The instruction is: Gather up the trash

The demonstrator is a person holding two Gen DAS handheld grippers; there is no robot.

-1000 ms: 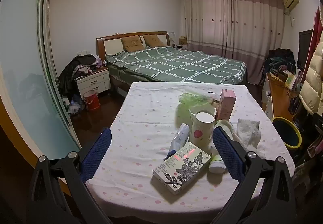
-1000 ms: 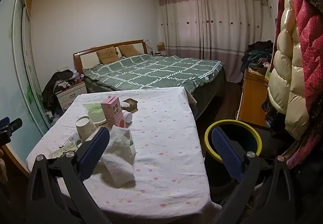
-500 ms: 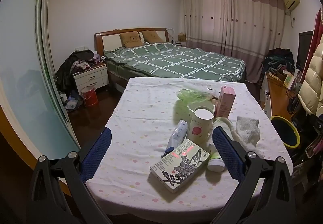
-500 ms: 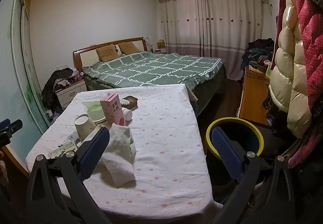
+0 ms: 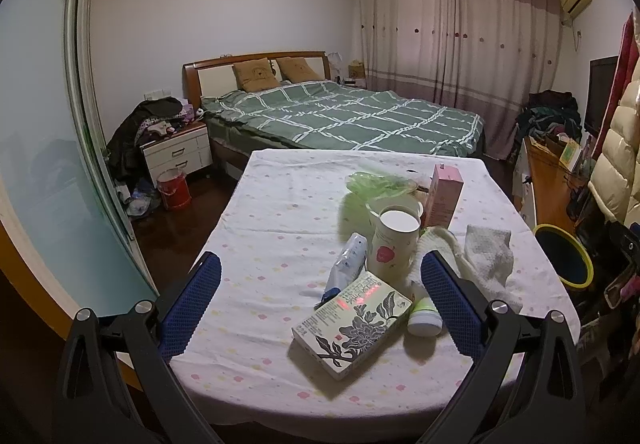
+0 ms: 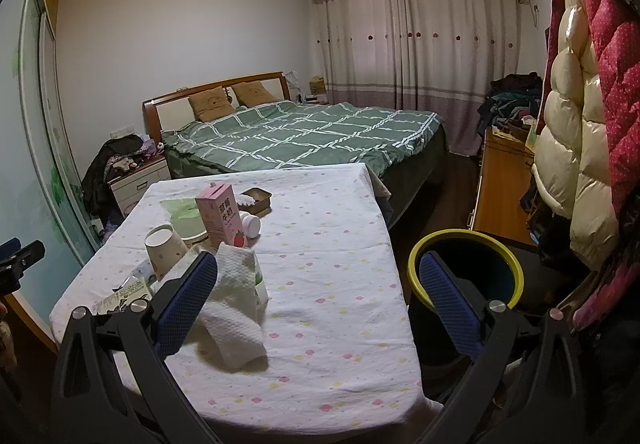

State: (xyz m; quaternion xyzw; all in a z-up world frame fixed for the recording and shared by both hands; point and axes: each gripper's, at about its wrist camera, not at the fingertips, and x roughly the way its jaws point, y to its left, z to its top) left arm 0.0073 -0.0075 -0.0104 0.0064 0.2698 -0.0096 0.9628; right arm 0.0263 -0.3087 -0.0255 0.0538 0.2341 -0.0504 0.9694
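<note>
Hovering short of the table, both of your tongs are spread wide and gripping nothing. Your left gripper looks over the near end of the clutter: the flowered box lies flat between its fingers, long axis slanting from near-left to far-right, with the white-and-green jar touching its right corner and the crinkled wrapper just beyond. Behind them the paper cup stands upright, then the pink carton and the green plastic bag.

Over on your right gripper, the white paper towel is the closest piece, draped beside the left finger and running away from you toward the carton. The yellow-rimmed bin sits off the table's right edge, partly behind the right finger.

So here's the call as I read it: nothing has gone in yet, and the right hand is the nearer one to both towel and bin. The towel lies left of centre, so you'd swing left and down to straddle it across its narrow width. Soft paper may bunch or drag the bottle under it, so pinch it high.
</note>
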